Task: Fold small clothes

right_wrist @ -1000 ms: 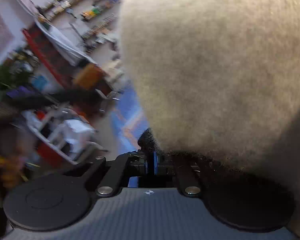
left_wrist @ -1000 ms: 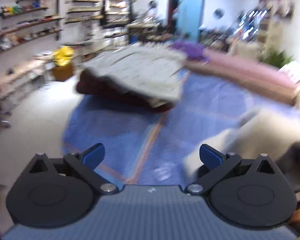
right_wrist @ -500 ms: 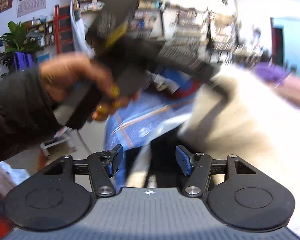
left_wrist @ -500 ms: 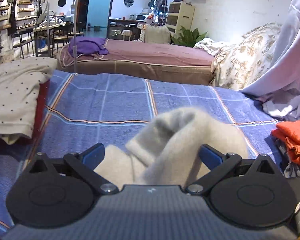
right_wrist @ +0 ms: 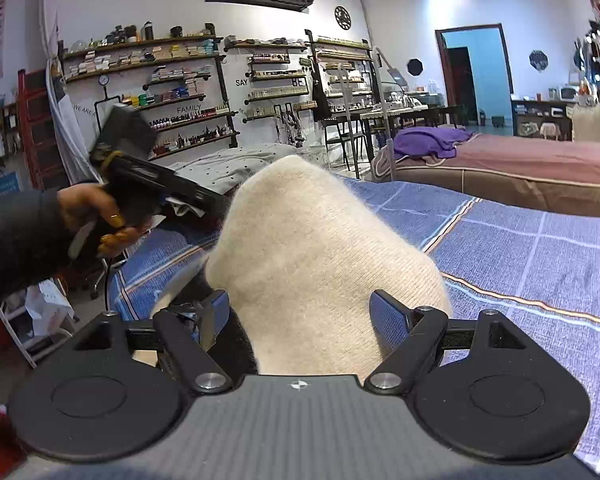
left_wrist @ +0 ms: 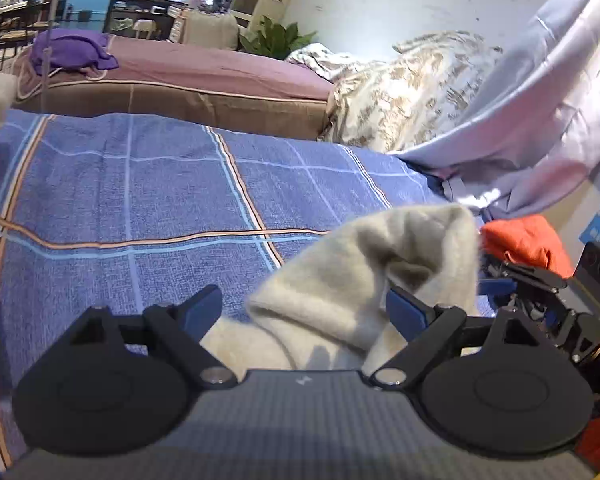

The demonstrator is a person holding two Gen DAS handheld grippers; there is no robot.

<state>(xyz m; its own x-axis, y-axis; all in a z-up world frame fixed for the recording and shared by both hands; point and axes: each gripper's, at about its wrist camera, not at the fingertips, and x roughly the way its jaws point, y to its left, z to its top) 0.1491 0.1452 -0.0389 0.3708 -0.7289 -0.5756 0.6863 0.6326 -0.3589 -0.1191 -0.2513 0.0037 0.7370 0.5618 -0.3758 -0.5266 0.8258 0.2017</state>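
The cream knit garment (left_wrist: 364, 280) lies crumpled on the blue checked bed (left_wrist: 140, 208), rising between both my jaws: my left gripper (left_wrist: 304, 312) is closing loosely around its near fold, my right gripper (right_wrist: 300, 316) stands wide apart, gripping nothing.

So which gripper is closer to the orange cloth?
Right. The right gripper sits right beside the orange cloth. The left gripper, jaws closing around the cream woolly garment, is further left.
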